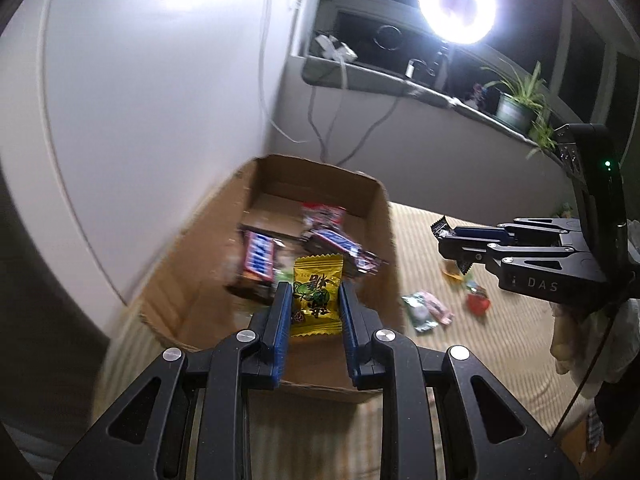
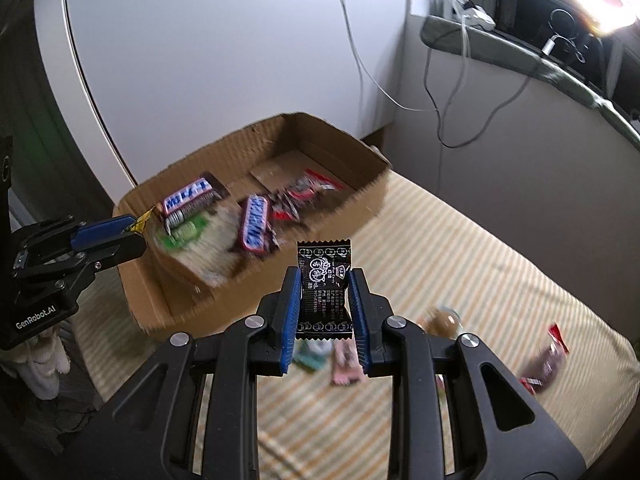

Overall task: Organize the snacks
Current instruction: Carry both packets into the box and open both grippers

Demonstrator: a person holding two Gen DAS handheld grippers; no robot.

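Note:
A cardboard box (image 1: pixel 376 200) stands on the striped surface and holds several snack bars, among them a Snickers bar (image 2: pixel 254 228). My left gripper (image 1: pixel 314 294) is shut on a yellow candy packet (image 1: pixel 316 292) and holds it over the box's near end. It also shows at the left of the right wrist view (image 2: pixel 128 234). My right gripper (image 2: pixel 325 280) is shut on a black candy packet (image 2: pixel 324 288), held above the surface just right of the box (image 2: pixel 344 144). It also shows in the left wrist view (image 1: pixel 460 248).
Several small wrapped candies lie loose on the striped surface, a green one (image 1: pixel 418 312), a red one (image 1: pixel 478 302) and a dark red one (image 2: pixel 546 364). A white curved wall stands behind the box. A ledge with a ring light (image 1: pixel 458 6), cables and a potted plant (image 1: pixel 516 104) runs along the back.

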